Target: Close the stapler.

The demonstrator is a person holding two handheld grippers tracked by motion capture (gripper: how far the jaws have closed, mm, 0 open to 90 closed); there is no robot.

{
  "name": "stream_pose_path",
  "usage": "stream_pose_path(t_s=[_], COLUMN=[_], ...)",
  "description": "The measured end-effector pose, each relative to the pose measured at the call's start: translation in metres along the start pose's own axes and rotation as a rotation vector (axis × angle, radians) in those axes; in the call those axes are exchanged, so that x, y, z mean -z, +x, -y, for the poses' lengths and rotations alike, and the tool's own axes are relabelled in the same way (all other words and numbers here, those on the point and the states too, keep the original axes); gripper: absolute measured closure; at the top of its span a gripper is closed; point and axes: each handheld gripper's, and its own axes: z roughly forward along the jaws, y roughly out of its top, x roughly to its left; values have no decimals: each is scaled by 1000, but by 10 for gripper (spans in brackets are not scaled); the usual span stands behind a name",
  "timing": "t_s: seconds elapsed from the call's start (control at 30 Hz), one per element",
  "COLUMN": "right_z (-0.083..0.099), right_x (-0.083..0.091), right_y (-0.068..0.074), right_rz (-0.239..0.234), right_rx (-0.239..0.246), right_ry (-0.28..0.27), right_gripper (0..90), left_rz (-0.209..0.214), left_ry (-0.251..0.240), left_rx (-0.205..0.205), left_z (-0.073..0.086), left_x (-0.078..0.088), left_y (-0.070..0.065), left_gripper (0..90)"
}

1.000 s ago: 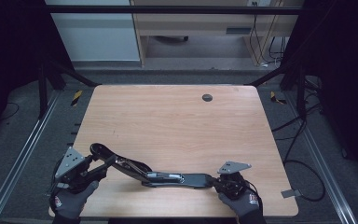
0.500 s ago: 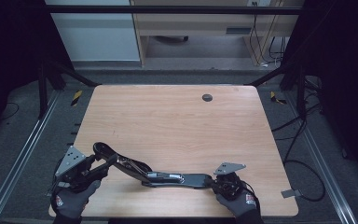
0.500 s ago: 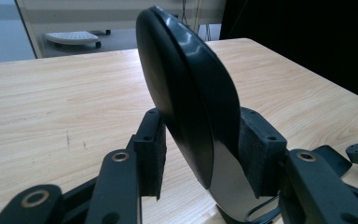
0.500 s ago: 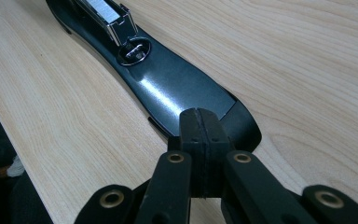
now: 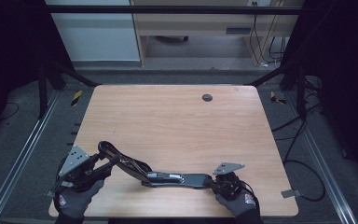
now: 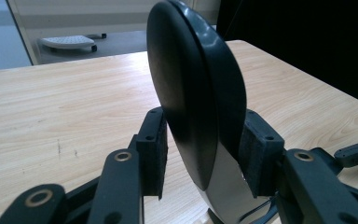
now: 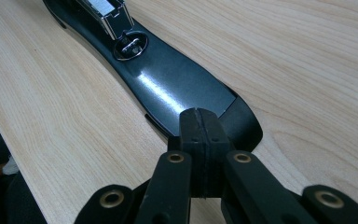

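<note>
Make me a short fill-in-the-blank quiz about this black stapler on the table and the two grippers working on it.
1. The black stapler is swung ____, its top arm raised off its base.
2. The left gripper has the stapler's ____ arm between its pads.
3. The right gripper presses its shut jaws onto the end of the stapler's ____.
4. The stapler lies on a ____ table.

Missing words: open; top; base; wooden
</note>
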Motion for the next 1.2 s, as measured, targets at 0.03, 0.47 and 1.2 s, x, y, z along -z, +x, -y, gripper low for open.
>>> stream_pose_path(t_s=[0.03, 0.47, 1.2], right_z=[0, 0, 0], right_x=[0, 0, 0], right_y=[0, -1, -1], right_rz=[-2, -2, 0], right_rx=[2, -1, -6], right_ry=[-3, -3, -1], right_gripper=[900, 900, 900], left_rz=[1, 31, 9], left_ry=[-1, -19, -16], left_rx=[-3, -66, -172], left_z=[-1, -13, -21], left_x=[0, -13, -28], left_y=[-1, -26, -55], left_gripper=[566, 586, 582])
